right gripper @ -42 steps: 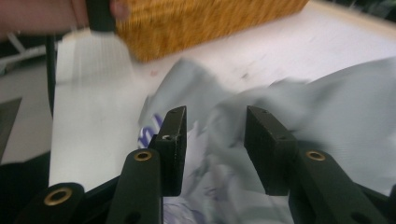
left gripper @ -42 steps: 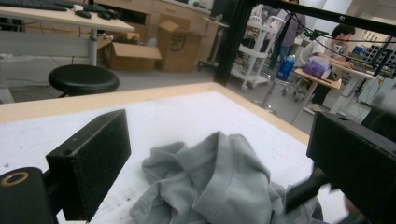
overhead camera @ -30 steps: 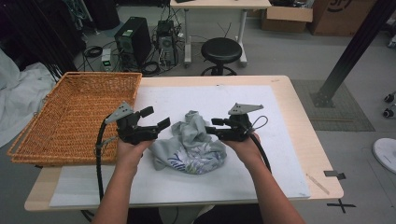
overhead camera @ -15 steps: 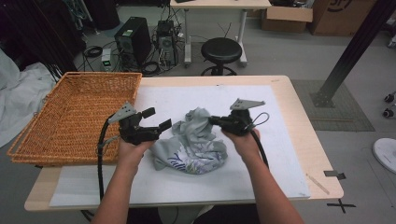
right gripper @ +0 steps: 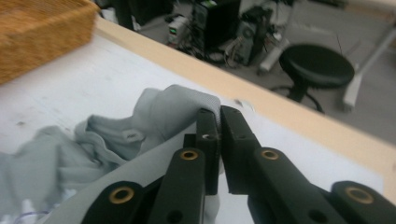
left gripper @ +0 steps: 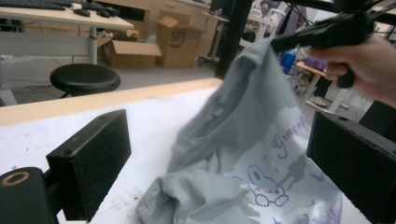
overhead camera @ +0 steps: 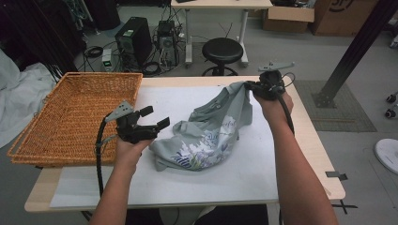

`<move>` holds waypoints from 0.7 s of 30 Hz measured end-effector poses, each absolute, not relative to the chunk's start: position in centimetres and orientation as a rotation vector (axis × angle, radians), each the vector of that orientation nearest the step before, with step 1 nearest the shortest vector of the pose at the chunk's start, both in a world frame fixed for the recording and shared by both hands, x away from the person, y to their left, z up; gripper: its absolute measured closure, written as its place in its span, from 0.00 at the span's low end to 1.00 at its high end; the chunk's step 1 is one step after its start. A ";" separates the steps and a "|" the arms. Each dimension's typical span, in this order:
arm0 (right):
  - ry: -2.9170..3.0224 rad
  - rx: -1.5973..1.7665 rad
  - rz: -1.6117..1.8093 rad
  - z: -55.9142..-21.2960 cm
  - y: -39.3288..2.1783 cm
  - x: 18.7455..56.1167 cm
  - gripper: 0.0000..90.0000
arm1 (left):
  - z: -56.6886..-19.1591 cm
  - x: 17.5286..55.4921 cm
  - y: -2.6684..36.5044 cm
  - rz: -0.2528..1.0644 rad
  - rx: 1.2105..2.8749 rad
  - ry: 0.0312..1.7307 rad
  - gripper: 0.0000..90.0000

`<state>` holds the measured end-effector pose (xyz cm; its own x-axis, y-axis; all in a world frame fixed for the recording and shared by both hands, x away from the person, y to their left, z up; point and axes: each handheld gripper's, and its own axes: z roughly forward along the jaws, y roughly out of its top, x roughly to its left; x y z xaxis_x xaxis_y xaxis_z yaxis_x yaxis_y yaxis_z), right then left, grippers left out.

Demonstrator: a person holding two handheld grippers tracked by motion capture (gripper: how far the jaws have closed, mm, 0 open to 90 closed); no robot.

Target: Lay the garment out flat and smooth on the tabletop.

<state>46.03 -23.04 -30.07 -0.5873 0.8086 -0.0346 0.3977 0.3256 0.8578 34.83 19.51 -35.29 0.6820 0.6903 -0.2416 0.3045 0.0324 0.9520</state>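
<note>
Two grippers are on the job here. The right gripper [overhead camera: 251, 86] has its jaws pinched tight on a fold of the grey shirt [overhead camera: 209, 136], and in the right gripper view [right gripper: 219, 122] you can see the cloth squeezed between the two black pads, which have just clamped on it. That corner is lifted up off the table [overhead camera: 291, 173] toward two o'clock, with the fabric stretched in a slope down to the rest of the shirt, which lies bunched at the centre of the white mat [overhead camera: 155, 187], printed side up. Over at nine o'clock of the shirt, the left gripper [overhead camera: 157, 119] hovers with its jaws spread wide, just beside the crumpled edge and gripping nothing; the left gripper view [left gripper: 219, 163] shows the shirt [left gripper: 243, 154] lying between the parted pads without touching them. Further out at nine o'clock sits the wicker basket [overhead camera: 70, 117] on the table's left end. Beyond the table at twelve o'clock stands a black stool [overhead camera: 222, 49].
</note>
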 end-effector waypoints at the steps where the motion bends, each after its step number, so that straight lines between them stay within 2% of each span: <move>1: 2.128 1.102 1.182 -30.9 -23.3 46.2 0.82 | -35.3 34.8 19.5 0.361 1.570 0.842 0.08; 2: 2.108 1.132 1.186 -31.6 -23.5 46.2 0.74 | -35.3 34.8 19.5 0.361 1.570 0.842 0.08; 11: 2.066 1.196 1.268 -34.7 -25.8 43.8 0.66 | -35.4 35.0 19.8 0.360 1.555 0.843 0.08; 15: 2.092 1.240 1.255 -37.3 -26.8 42.3 0.62 | -35.5 34.9 19.5 0.358 1.554 0.835 0.08; 18: 2.156 1.230 1.213 -40.7 -27.0 40.7 0.60 | -35.6 34.8 19.3 0.354 1.554 0.830 0.08; 21: 2.170 1.244 1.227 -42.0 -27.2 40.0 0.58 | -35.6 34.7 19.3 0.352 1.557 0.828 0.08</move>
<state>40.01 -27.20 -42.04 -0.5515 0.8269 0.1102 0.5206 0.2379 0.8200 34.69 19.27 -35.63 0.6933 0.6792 -0.2407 0.2978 0.0340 0.9540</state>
